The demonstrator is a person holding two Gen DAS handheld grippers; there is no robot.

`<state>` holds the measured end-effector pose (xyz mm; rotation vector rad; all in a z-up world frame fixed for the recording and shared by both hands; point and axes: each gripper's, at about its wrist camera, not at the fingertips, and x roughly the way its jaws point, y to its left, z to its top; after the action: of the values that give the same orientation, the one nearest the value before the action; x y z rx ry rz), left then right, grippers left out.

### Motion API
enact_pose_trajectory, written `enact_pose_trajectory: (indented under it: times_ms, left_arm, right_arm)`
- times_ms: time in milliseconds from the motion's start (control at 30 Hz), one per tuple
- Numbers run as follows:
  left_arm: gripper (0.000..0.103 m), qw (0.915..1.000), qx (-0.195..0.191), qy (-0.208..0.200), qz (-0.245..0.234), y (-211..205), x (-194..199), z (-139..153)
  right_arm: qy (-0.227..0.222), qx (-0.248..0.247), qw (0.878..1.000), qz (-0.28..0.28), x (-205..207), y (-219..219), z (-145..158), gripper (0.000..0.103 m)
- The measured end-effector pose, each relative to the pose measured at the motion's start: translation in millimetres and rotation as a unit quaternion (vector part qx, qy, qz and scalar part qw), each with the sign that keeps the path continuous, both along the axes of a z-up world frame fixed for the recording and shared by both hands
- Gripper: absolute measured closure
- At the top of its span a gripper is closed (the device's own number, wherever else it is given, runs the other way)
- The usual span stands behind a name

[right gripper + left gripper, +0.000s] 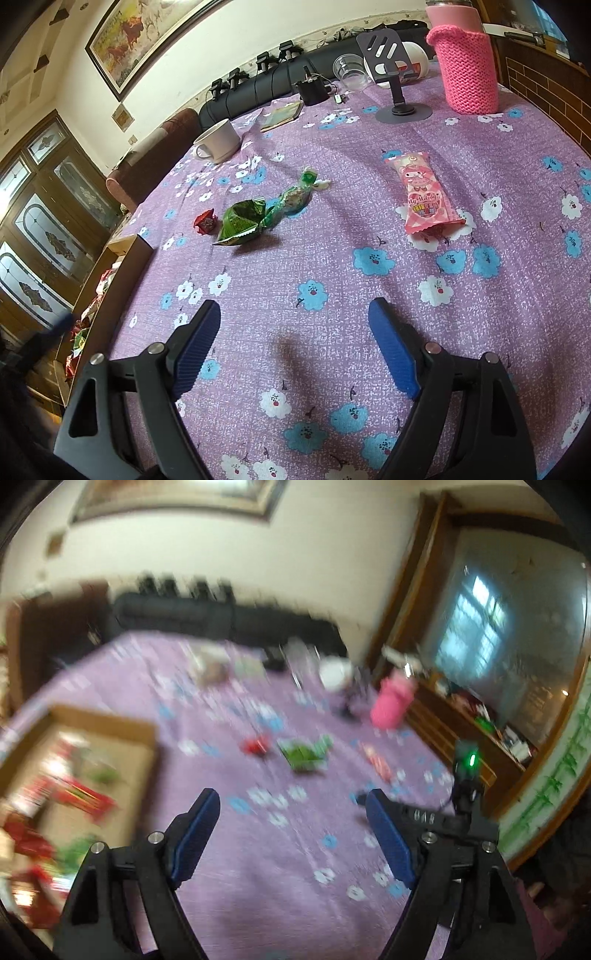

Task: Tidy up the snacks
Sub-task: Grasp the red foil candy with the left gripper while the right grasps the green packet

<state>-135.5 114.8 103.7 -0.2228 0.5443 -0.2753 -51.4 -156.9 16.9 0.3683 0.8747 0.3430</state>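
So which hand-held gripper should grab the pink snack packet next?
Right hand-held gripper: open, empty, with the pink snack packet lying clear ahead. The left hand-held gripper is open too, but nearer the cardboard box.

Right gripper: jaws standing wide apart, nothing sitting between them, only bare worktop cloth lying directly ahead. Further ahead-left, a cluster is blocking that lane: green wrapper, red candy just beside it, green twist candy touching the wrapper's far side. Ahead-right, the pink snack packet is lying flat; an open lane is running between it and the cluster. Far ahead, the phone stand, pink knitted bottle, clear cup and white mug are crowding the back edge.

Left gripper: view blurring; jaws wide, bare cloth ahead, cardboard box walling off the left.
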Motion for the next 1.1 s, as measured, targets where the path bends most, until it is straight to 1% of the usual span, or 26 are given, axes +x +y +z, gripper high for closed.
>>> enact_pose_trajectory:
  times_ms: [67, 167, 233, 300, 367, 400, 467, 533, 600, 633, 667, 733, 800, 833, 867, 900, 933, 967, 1033, 1100]
  left_arm:
    - [0.021, 0.9995, 0.006, -0.022, 0.021, 12, -10, 12]
    - [0.021, 0.9987, 0.009, -0.022, 0.045, 31, -16, 19]
    - [0.021, 0.9986, 0.007, -0.013, 0.052, 36, -18, 15]
    - [0.021, 0.9986, 0.006, -0.01, 0.052, 37, -20, 12]
    - [0.021, 0.9986, 0.011, -0.015, 0.05, 36, -24, 11]
    - [0.021, 0.9986, 0.014, -0.019, 0.048, 36, -25, 12]
    - [0.021, 0.9989, 0.016, -0.022, 0.037, 37, -27, 15]
    - [0.022, 0.9994, 0.014, -0.021, 0.024, 38, -25, 19]
    - [0.022, 0.9997, 0.007, -0.02, 0.008, 42, -21, 22]
    - [0.022, 0.9998, 0.008, -0.018, 0.002, 43, -18, 24]
    - [0.023, 0.9998, 0.012, -0.016, -0.001, 46, -14, 26]
    - [0.023, 0.9997, 0.019, -0.012, -0.003, 50, -8, 30]
    - [0.023, 0.9998, 0.018, -0.003, -0.006, 54, 0, 31]
    - [0.022, 0.9999, 0.014, 0.005, -0.009, 57, 7, 32]
    - [0.022, 0.9998, 0.012, 0.01, -0.014, 57, 12, 31]
    - [0.022, 0.9994, 0.013, 0.022, -0.023, 57, 24, 29]
    - [0.022, 0.9991, 0.014, 0.03, -0.026, 55, 31, 26]
    - [0.022, 0.9987, 0.016, 0.04, -0.028, 52, 40, 23]
    - [0.022, 0.9968, 0.02, 0.064, -0.044, 40, 65, 13]
    - [0.022, 0.9943, 0.025, 0.088, -0.053, 28, 87, 2]
  right_arm:
    - [0.0, 0.004, 1.0, 0.0, 0, -1, 0, 0.02]
    - [-0.001, 0.008, 1.0, 0.001, 0, -2, 0, 0.02]
    - [0.0, 0.01, 1.0, 0.006, -1, -2, 0, 0.018]
    - [0.005, 0.002, 1.0, 0.009, 0, -1, 1, 0.019]
    - [0.012, -0.014, 1.0, 0.0, -1, 0, 4, 0.021]
    - [0.009, -0.014, 1.0, 0.0, -1, 1, 9, 0.023]
    - [-0.005, -0.009, 1.0, 0.004, 2, 6, 22, 0.028]
    - [-0.015, -0.013, 1.0, 0.015, 11, 16, 33, 0.031]
    - [-0.025, -0.036, 0.999, 0.032, 29, 38, 43, 0.037]
    - [-0.026, -0.046, 0.998, 0.039, 38, 48, 45, 0.042]
    - [-0.023, -0.054, 0.997, 0.045, 49, 59, 43, 0.046]
    - [-0.011, -0.069, 0.996, 0.051, 69, 79, 36, 0.048]
    - [0.002, -0.086, 0.995, 0.053, 84, 92, 26, 0.049]
    - [0.011, -0.098, 0.994, 0.052, 91, 99, 19, 0.051]
    - [0.017, -0.103, 0.993, 0.052, 95, 102, 13, 0.065]
    - [0.016, -0.112, 0.992, 0.049, 96, 105, 9, 0.072]
    - [0.01, -0.111, 0.993, 0.047, 94, 104, 9, 0.073]
    - [0.007, -0.108, 0.993, 0.047, 91, 101, 10, 0.078]
    - [-0.003, -0.102, 0.994, 0.041, 82, 96, 15, 0.08]
    - [-0.024, -0.09, 0.995, 0.035, 65, 85, 23, 0.08]
